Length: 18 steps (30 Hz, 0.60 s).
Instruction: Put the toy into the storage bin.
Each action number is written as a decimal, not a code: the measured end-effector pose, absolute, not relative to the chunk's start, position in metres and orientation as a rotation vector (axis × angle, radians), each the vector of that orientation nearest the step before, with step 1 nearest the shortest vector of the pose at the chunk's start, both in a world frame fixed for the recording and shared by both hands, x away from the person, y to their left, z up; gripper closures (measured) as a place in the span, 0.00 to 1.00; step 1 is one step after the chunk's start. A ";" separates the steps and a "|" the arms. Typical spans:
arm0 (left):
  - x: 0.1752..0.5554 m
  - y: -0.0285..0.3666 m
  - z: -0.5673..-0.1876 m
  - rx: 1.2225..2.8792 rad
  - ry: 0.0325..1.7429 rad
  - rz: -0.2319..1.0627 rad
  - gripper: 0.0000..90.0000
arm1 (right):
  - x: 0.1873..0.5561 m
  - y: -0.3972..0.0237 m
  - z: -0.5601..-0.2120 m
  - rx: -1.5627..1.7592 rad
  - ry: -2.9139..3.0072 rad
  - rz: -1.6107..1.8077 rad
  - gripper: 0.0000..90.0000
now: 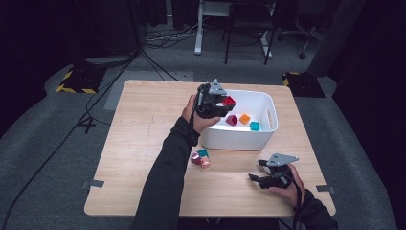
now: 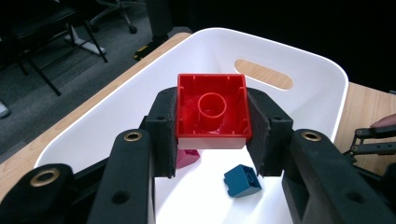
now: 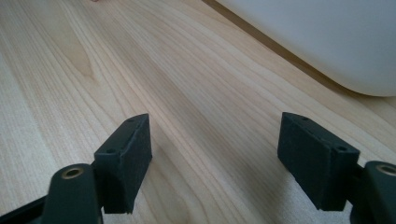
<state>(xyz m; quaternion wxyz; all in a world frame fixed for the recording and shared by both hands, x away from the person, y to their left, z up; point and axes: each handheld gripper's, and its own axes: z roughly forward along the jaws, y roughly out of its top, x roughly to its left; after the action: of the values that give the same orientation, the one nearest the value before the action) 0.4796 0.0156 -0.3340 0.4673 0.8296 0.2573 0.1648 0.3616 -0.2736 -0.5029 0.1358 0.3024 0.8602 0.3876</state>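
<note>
High view, far left to right: a wooden counter [image 1: 143, 143] with a white bin [image 1: 261, 139] on its far right part.
Loose blocks: a small cluster [image 1: 200, 158] of pink, teal and peach blocks lies on the counter just near of the bin's left corner, not yet collected.
Left claw [image 1: 221, 103]: held over the left part of the bin, closed on a red block [image 1: 228, 101]; in the left gripper view the red block [image 2: 212, 111] sits clamped between both pads with its hollow underside facing the camera, above the bin's white floor.
Bin contents: a magenta block [image 1: 231, 120], an orange block [image 1: 244, 119] and a teal block [image 1: 254, 126] already lie inside.
Right claw [image 1: 256, 171]: resting low over the near right of the counter, jaws standing wide with nothing between them; the right gripper view shows bare wood and the bin's wall beyond.
Progress: judged well along; three blocks are in, the red one is ready to be dropped, and the cluster on the counter is left.
</note>
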 end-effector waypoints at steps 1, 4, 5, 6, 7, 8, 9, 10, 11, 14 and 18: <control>0.480 0.015 -0.334 2.035 0.635 0.413 0.65 | 0.362 -0.274 -0.503 0.875 2.490 1.122 0.29; 0.480 0.015 -0.334 2.031 0.646 0.428 0.63 | 0.362 -0.274 -0.503 0.873 2.491 1.123 0.29; 0.480 0.016 -0.335 2.030 0.653 0.419 0.61 | 0.362 -0.274 -0.503 0.874 2.491 1.122 0.29; 0.481 0.016 -0.335 2.035 0.655 0.416 0.60 | 0.362 -0.274 -0.503 0.872 2.491 1.122 0.29; 0.480 0.015 -0.335 2.034 0.665 0.425 0.60 | 0.362 -0.274 -0.503 0.872 2.491 1.122 0.29; 0.481 0.014 -0.336 2.028 0.664 0.433 0.60 | 0.362 -0.273 -0.503 0.874 2.490 1.123 0.29; 0.480 0.013 -0.336 2.036 0.666 0.413 0.58 | 0.362 -0.273 -0.503 0.877 2.490 1.123 0.29; 0.480 0.012 -0.337 2.028 0.657 0.414 0.57 | 0.362 -0.273 -0.503 0.875 2.490 1.121 0.29; 0.479 0.012 -0.336 2.029 0.663 0.426 0.57 | 0.362 -0.273 -0.503 0.875 2.490 1.121 0.29; 0.479 0.012 -0.335 2.039 0.665 0.436 0.52 | 0.362 -0.274 -0.503 0.875 2.491 1.122 0.29; 0.477 0.015 -0.331 2.023 0.681 0.441 0.47 | 0.362 -0.274 -0.503 0.872 2.491 1.123 0.29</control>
<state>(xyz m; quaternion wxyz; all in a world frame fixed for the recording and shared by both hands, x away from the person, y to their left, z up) 0.4770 0.0148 -0.3314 0.4625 0.8229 0.2770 0.1793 0.3617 -0.2737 -0.5029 0.1361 0.3012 0.8604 0.3878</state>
